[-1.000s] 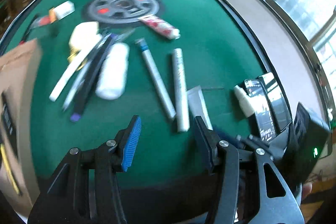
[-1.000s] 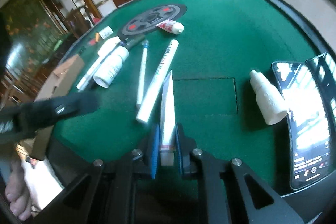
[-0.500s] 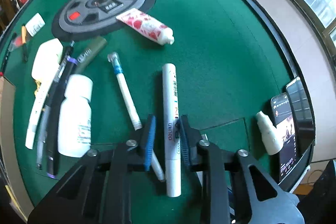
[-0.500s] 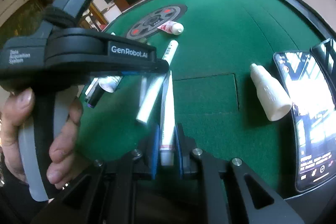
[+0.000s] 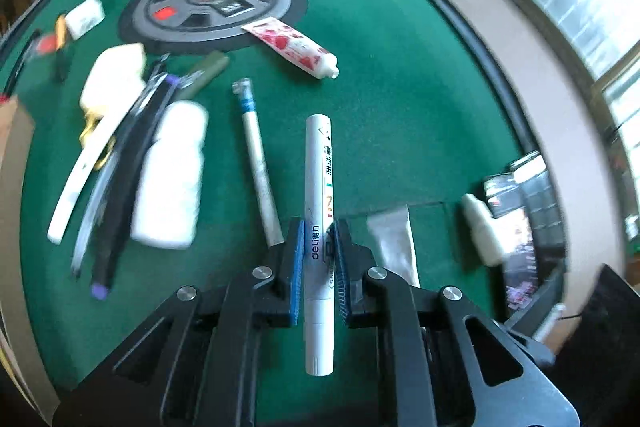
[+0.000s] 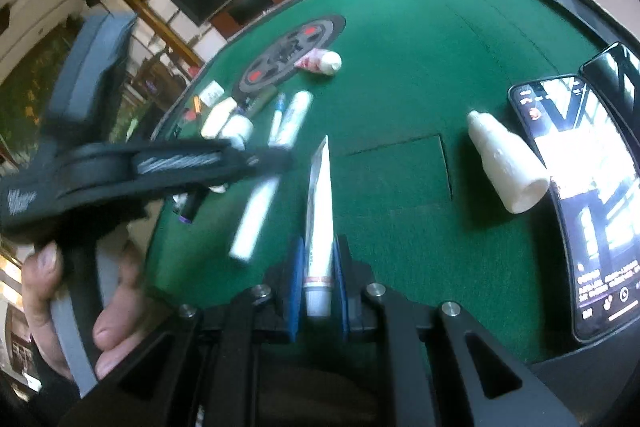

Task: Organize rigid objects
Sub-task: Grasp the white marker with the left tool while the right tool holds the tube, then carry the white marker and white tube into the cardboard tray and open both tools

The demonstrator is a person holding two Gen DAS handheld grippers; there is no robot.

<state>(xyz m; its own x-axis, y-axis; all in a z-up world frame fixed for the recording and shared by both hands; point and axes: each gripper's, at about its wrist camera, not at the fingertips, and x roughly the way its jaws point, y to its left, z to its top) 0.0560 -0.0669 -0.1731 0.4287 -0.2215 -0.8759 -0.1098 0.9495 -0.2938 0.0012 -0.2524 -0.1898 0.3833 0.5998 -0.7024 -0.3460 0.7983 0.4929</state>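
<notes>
The left tongs [image 5: 318, 259], jaws just closing, pinch the white marker [image 5: 319, 211] low over the green bench [image 5: 400, 107]. The right tongs [image 6: 318, 277] clamp a white tube [image 6: 320, 211]. Lift the marker straight, clear of the neighbouring pen [image 5: 258, 163]

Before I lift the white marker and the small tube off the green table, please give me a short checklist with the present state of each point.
1. Left hand-held gripper closed on white marker: ok.
2. Marker centred in the pads: ok.
3. Right hand-held gripper closed on small tube: ok.
4. Thin pen clear of the marker: ok, beside it, apart.
5. Dropper bottle clear of the tube: ok.
6. Marker already off the table: cannot tell.
</notes>
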